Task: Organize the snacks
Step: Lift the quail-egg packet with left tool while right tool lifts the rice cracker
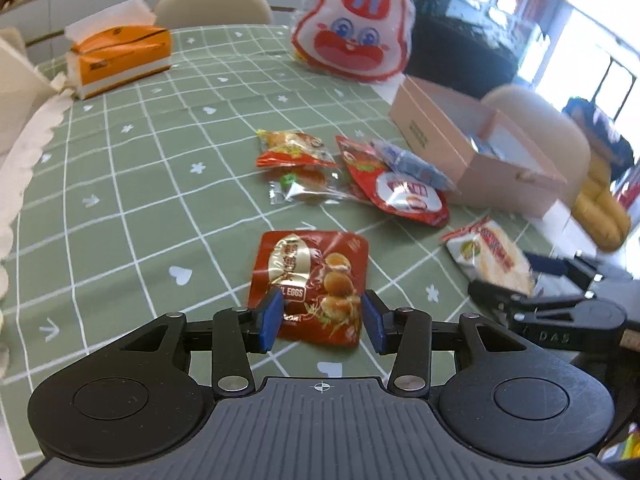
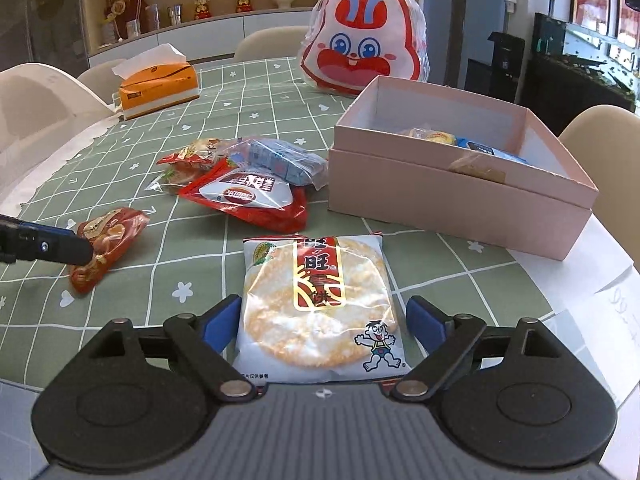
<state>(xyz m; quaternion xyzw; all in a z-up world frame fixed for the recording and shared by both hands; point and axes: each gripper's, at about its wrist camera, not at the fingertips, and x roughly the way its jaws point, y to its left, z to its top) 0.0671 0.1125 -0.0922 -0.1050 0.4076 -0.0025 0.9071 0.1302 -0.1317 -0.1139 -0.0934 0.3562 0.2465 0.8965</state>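
Both grippers are lining up pickups! The left gripper (image 1: 322, 320) straddles the red egg packet (image 1: 310, 284) on the bench (image 1: 140, 200), jaws released. The right gripper (image 2: 322, 322) brackets the rice cracker packet (image 2: 318, 308), jaws wide, unclenched. The pink box (image 2: 440, 184) waits just beyond.

Six snack packets (image 2: 316, 308) on the table, one pink box (image 2: 460, 184), one tissue pack (image 2: 158, 88), one rabbit bag (image 2: 364, 40).

A home dining room: clothed table (image 2: 248, 92), chairs (image 2: 268, 42), ornament shelves (image 2: 200, 4).
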